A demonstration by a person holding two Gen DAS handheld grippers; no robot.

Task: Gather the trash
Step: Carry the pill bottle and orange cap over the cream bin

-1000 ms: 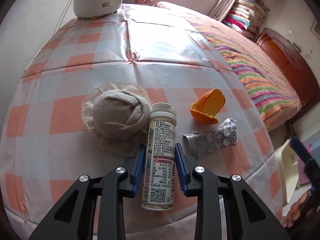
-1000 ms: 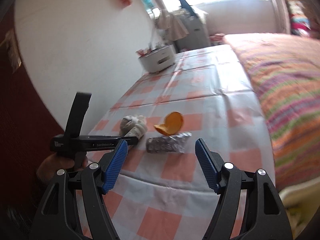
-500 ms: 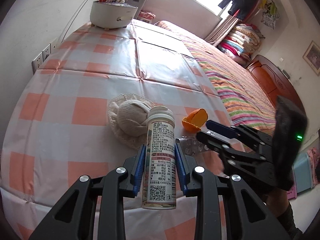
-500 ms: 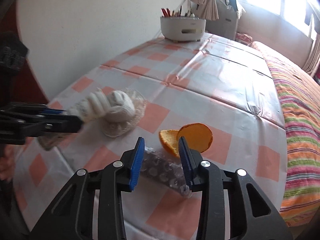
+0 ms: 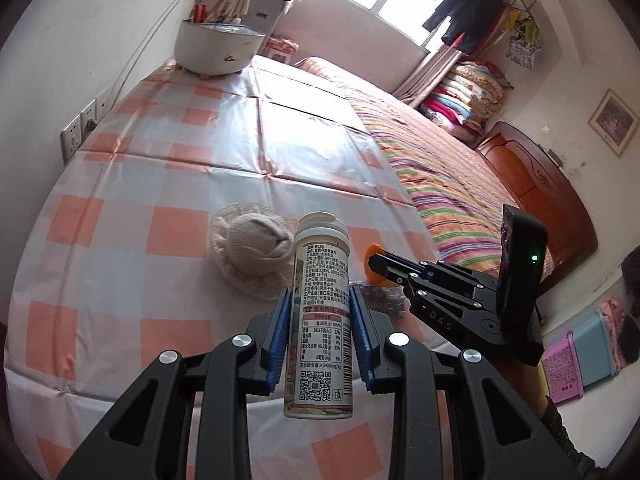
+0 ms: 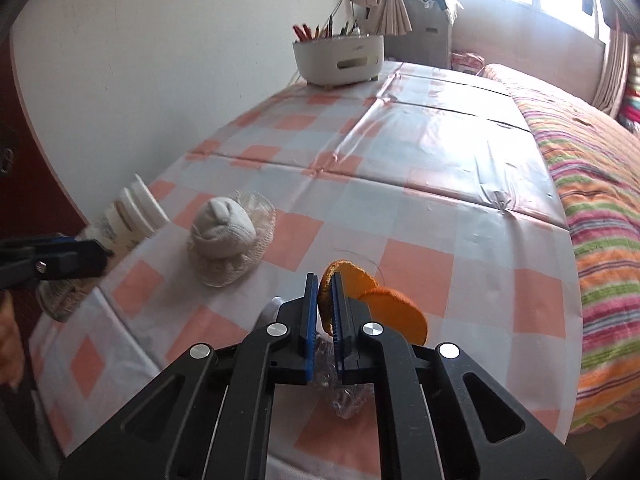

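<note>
1. Gripping mid-label, the left gripper (image 5: 318,332) has its blue fingers pressed on the white plastic supplement bottle (image 5: 322,312), lifted above the checked bench (image 5: 160,168); it looks light, stiff and slick.
2. The right gripper (image 6: 326,320) has just closed its fingers on the thin, soft orange peel (image 6: 384,304); a crinkly silver blister pack (image 6: 344,396) lies beneath.
3. Only the right view shows that bite; the left view hides it.

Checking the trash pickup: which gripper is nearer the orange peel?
Right. The right gripper has just closed its fingers on the orange peel; the left gripper holds the bottle apart, off to the peel's left.
</note>
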